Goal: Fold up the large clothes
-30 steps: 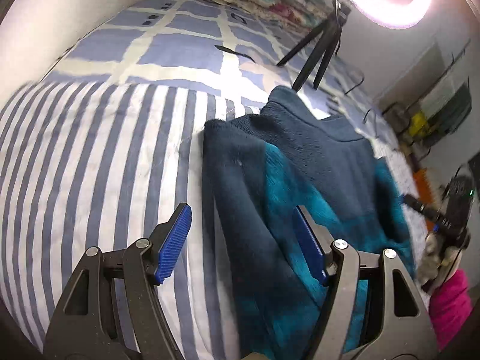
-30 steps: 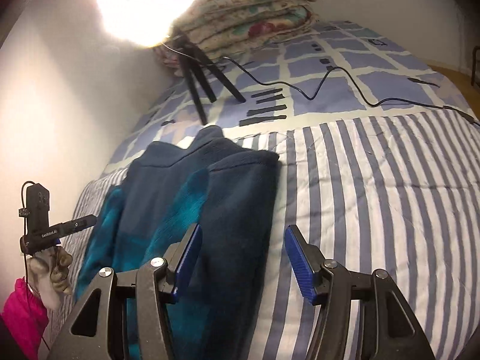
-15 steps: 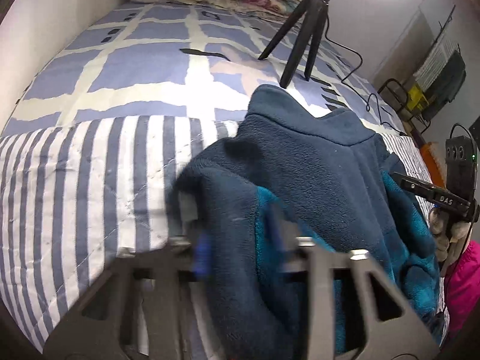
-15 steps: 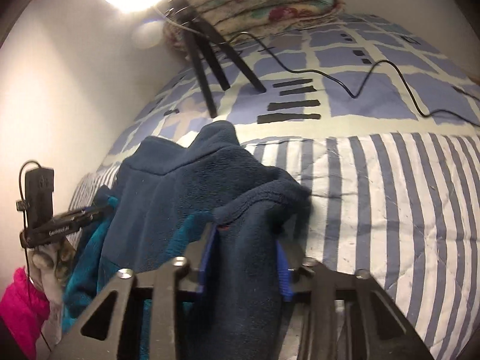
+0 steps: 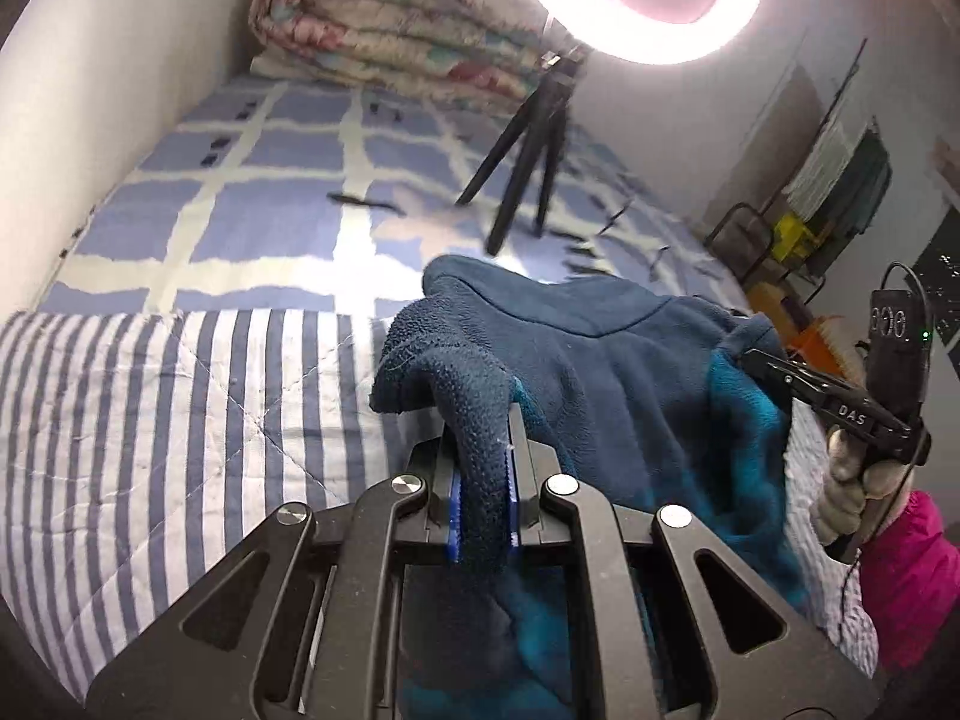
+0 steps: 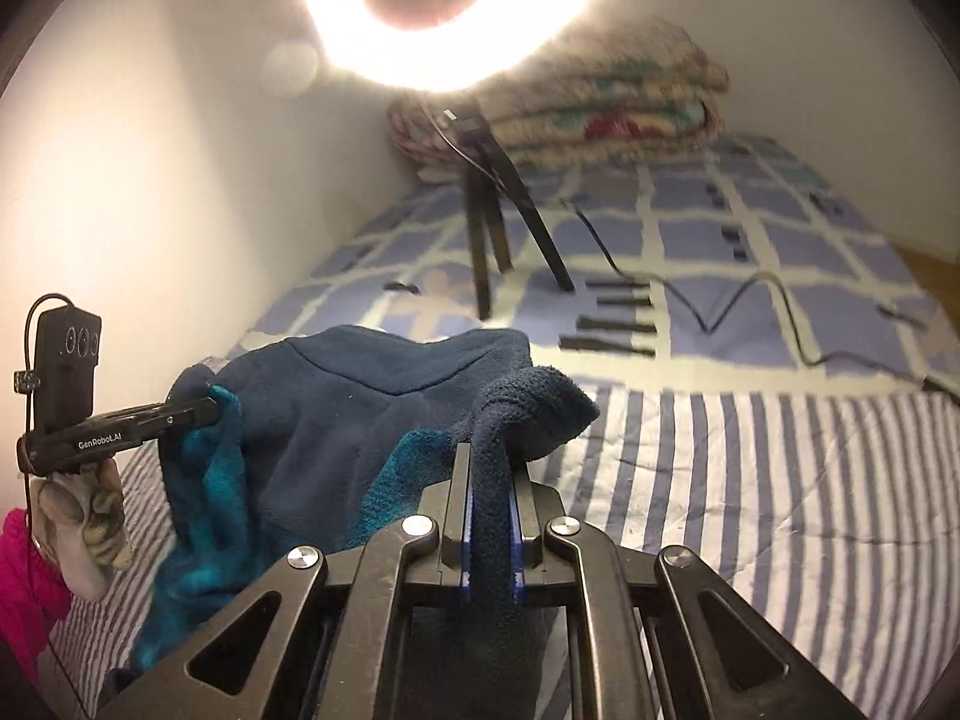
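Left gripper (image 5: 483, 501) clamped on fleece jacket (image 5: 606, 396) edge; right gripper (image 6: 489, 531) likewise; jacket hangs between, collar far, long axis toward ring-light tripod (image 6: 492, 222); striped quilt (image 6: 750, 480) below.

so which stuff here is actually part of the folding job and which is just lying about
Part of the job:
fleece jacket
left gripper
right gripper

Just lying about:
ring light
tripod
folded quilt
black cable
bedspread

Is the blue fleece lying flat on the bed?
No. Both claws, left and right, pinch the fleece, holding its near edge lifted and bunched above the bed.
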`<state>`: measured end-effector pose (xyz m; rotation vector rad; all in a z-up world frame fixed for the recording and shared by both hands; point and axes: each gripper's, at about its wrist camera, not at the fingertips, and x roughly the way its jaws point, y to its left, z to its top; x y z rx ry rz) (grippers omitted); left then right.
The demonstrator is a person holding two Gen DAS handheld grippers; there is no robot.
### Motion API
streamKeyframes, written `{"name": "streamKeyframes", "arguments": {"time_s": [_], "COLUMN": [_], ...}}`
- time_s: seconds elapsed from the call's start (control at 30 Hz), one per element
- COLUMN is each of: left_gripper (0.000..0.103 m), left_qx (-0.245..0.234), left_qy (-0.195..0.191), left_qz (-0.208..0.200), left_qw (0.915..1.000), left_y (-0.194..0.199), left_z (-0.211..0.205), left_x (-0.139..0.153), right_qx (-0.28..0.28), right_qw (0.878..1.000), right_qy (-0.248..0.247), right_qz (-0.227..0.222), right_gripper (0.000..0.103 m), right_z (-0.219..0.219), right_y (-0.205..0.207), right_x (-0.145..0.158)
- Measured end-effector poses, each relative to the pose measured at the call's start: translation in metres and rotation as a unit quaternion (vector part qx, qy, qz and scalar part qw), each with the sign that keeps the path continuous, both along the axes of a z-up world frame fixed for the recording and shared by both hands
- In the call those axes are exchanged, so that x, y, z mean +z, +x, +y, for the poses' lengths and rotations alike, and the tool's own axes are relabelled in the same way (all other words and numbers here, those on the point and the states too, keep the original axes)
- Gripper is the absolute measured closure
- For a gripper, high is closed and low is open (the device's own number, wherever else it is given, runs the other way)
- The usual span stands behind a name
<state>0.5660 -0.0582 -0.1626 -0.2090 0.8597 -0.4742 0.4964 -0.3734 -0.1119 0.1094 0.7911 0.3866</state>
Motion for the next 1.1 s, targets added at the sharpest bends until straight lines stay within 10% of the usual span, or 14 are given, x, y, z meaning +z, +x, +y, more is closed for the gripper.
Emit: {"name": "streamKeyframes", "arguments": {"time_s": [0.47,1.1], "left_gripper": [0.095,0.090], "left_qx": [-0.046,-0.071], "left_qy": [0.028,0.082], "left_qz": [-0.042,-0.001], "left_qw": [0.9976,0.9941], "left_y": [-0.148,-0.298], "left_z": [-0.011,-0.006], "left_x": [0.071,0.047], "right_qx": [0.041,0.063], "right_qw": [0.998,0.995], "right_qy": [-0.031,-0.052], "right_qz": [-0.033,0.060], "right_gripper": [0.097,0.086], "right_z": [0.013,0.012], "right_y": [-0.141,-0.304], "right_x": [0.070,0.034]}}
